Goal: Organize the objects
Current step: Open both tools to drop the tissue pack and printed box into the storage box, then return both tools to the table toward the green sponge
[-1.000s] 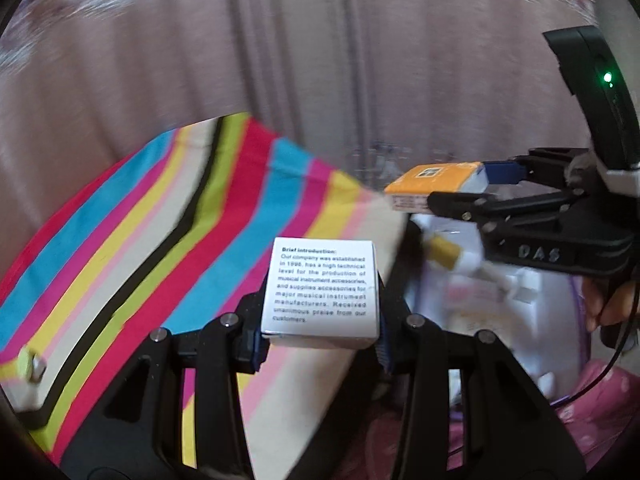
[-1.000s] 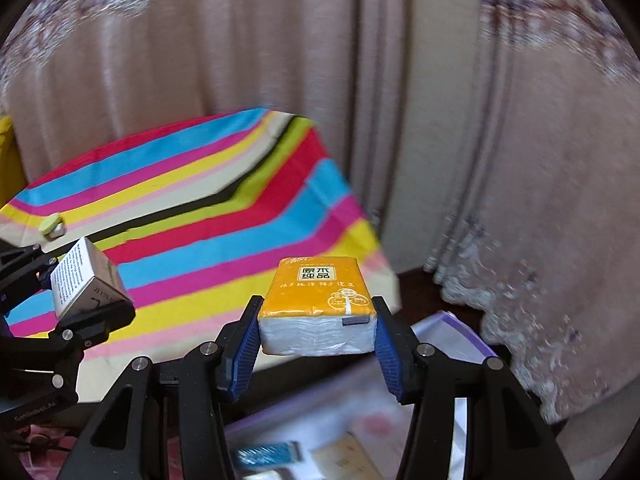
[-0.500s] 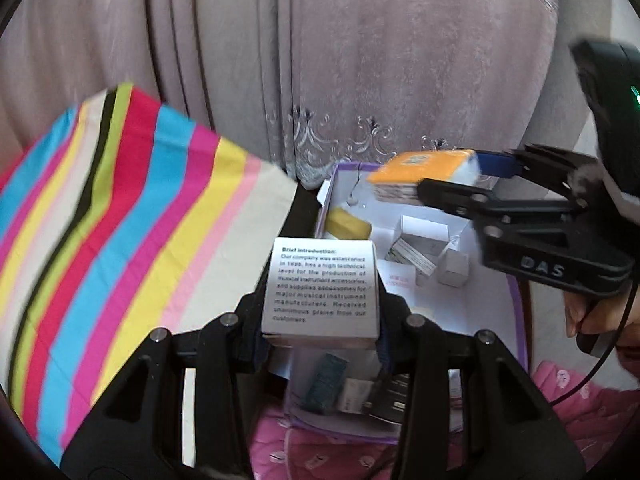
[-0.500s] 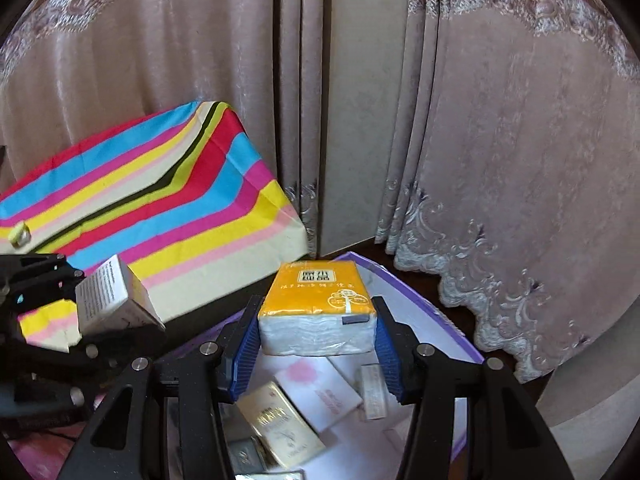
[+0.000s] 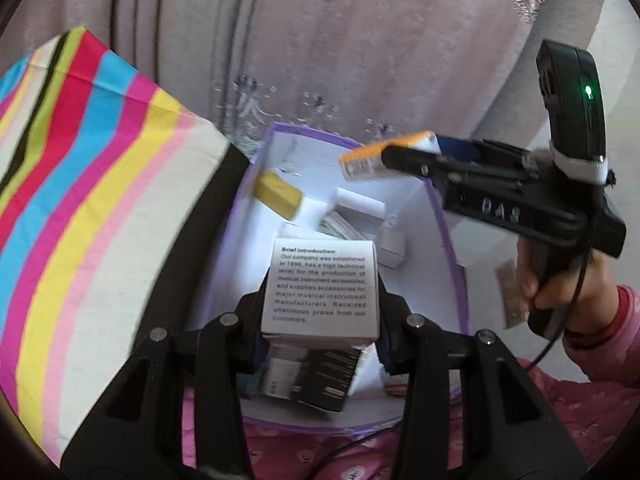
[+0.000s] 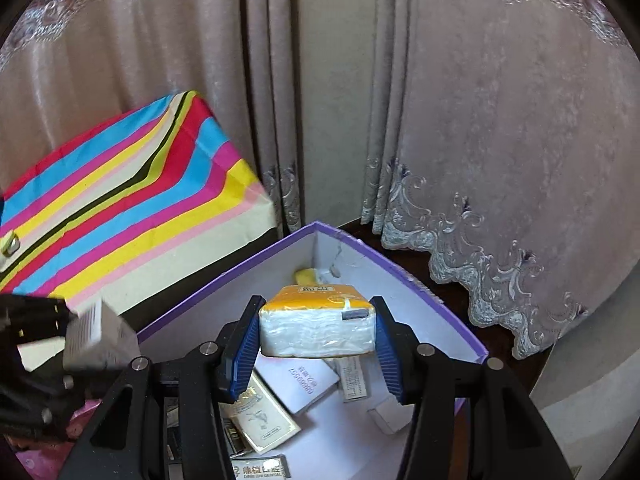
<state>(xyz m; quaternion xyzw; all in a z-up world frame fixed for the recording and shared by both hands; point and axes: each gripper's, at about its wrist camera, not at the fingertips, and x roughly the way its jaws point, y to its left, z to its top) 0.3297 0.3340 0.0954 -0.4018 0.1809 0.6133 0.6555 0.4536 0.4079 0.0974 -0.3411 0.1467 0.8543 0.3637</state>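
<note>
My left gripper [image 5: 320, 336] is shut on a white box with printed text [image 5: 320, 286] and holds it above the purple-rimmed box [image 5: 454, 256]. My right gripper [image 6: 316, 332] is shut on an orange tissue pack [image 6: 316, 320] and holds it above the same box [image 6: 424, 276]. The right gripper with the tissue pack [image 5: 376, 158] shows in the left wrist view over the box's far end. The left gripper with the white box [image 6: 94, 334] shows blurred at the left of the right wrist view.
The purple-rimmed box holds several small boxes and cards, among them a yellow block [image 5: 278, 194] and a gold-edged card [image 6: 264, 416]. A striped cloth-covered table [image 6: 120, 208] stands left of it with a small object [image 6: 10, 244] on it. Curtains [image 6: 480, 120] hang behind.
Both grippers have swung right from over the striped table and lowered over the open box, each still holding its object.
</note>
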